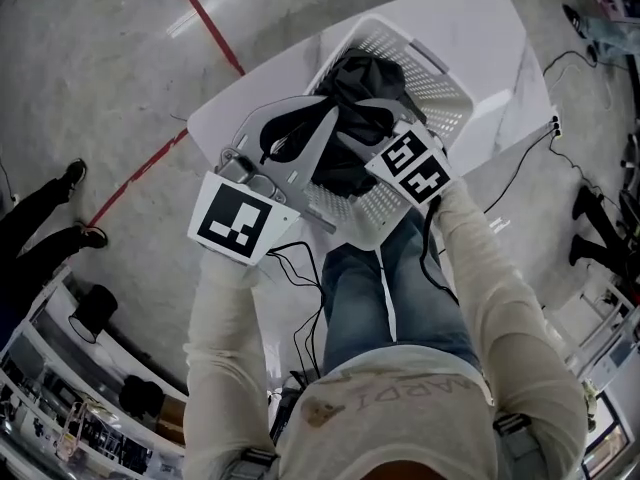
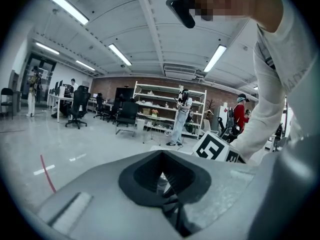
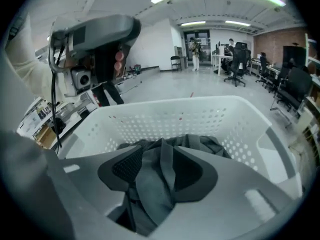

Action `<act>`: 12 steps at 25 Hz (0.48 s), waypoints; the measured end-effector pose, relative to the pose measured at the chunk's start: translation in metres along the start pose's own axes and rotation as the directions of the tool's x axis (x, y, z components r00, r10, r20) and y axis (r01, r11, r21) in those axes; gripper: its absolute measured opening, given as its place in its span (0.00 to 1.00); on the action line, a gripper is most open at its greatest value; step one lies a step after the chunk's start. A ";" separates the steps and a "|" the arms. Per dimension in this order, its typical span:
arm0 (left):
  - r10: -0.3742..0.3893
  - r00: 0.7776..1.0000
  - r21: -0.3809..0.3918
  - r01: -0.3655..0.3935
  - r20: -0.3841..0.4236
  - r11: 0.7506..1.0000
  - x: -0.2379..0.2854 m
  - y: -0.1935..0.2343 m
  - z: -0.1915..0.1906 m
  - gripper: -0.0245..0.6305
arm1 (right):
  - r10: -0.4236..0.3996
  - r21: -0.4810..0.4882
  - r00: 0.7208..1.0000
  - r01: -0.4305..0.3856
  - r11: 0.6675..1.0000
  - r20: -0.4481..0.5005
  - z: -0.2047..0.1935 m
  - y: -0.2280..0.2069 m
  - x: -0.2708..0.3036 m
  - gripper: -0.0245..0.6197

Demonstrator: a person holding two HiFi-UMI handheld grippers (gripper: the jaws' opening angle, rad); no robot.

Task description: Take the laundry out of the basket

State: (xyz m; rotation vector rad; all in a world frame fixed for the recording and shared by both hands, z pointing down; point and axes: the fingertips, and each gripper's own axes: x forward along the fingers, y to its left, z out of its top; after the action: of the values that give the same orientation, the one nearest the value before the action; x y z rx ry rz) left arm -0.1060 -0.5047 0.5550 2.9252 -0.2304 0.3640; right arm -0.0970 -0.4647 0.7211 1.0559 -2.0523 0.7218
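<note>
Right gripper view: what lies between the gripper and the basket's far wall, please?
Only dark laundry lies there, one fold rising into the right gripper; that view shows it.

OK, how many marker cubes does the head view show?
2. One cube is left of the basket, nearer the person; the other sits over the basket's near rim. None looks hidden.

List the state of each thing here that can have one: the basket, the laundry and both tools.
basket: upright on the table, not yet emptied.
laundry: dark heap inside the basket, one fold between the right tool's jaws.
left tool: shut, tips together, nothing between them.
right tool: open, down in the basket, cloth between its jaws but not clamped.
</note>
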 end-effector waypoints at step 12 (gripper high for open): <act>-0.023 1.000 -0.010 0.023 -0.003 1.000 0.011 0.003 -0.015 0.04 | 0.022 -0.270 0.931 -0.128 0.954 -0.364 -0.067 0.017 0.070 0.70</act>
State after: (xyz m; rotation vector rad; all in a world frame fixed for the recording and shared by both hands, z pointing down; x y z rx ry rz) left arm -0.0998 -0.5062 0.5722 2.9149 -0.1975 0.3628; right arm -0.1180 -0.4384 0.8140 0.6282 -1.8179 0.5782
